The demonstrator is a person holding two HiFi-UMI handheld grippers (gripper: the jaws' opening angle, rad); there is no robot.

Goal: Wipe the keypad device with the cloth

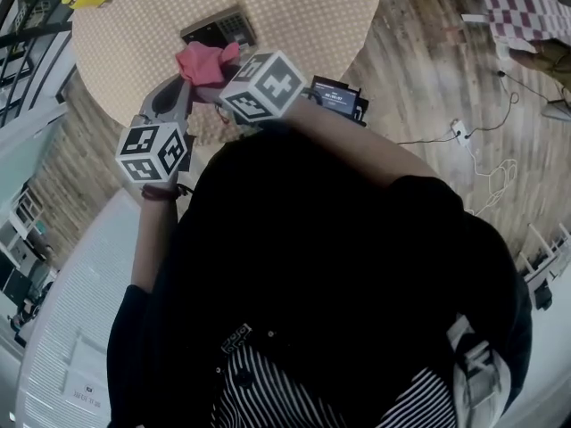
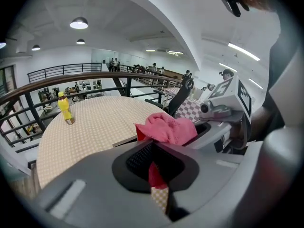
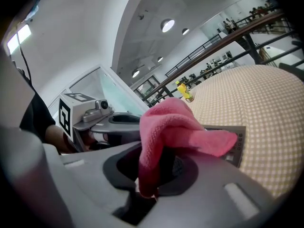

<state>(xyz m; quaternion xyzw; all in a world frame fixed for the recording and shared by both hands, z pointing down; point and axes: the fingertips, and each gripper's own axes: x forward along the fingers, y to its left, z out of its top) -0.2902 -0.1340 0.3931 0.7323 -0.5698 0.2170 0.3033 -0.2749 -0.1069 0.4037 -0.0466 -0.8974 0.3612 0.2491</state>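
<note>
Pinching the pink cloth between its pressed jaws, the right claw holds it at the near edge of the keypad device, as the head view shows. Only the left claw's own view shows a thin red strip of cloth caught in its narrow slit.

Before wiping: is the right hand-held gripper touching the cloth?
Touching. The right gripper view shows the cloth clamped between the jaws of the right hand-held gripper.
</note>
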